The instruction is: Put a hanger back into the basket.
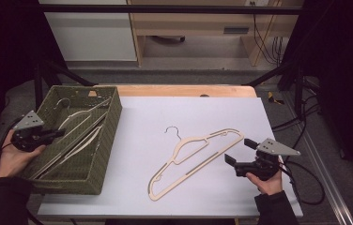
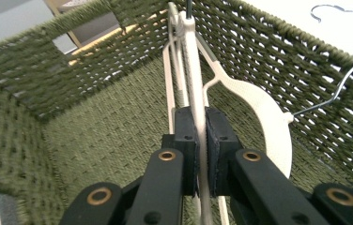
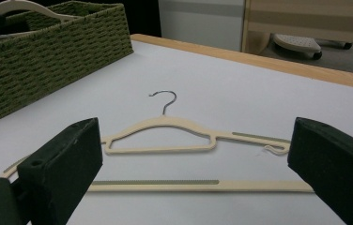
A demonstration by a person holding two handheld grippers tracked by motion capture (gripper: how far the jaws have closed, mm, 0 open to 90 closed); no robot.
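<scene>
Tongs on my left (image 2: 202, 140) are clamped on a cream hanger's (image 2: 195, 70) thin bar, inside the green woven basket (image 1: 111, 136) at the left of the high view. It looks light, stiff and slick (I'd judge it could swivel), so a grip near its middle suits. Right tongs (image 3: 193, 173) stand wide over a second hanger (image 1: 191, 157) lying on the bench (image 1: 240, 117), centre frame.

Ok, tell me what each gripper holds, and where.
Left gripper pinches a hanger by a thin bar, inside the basket. Right gripper is open, holding nothing.
</scene>
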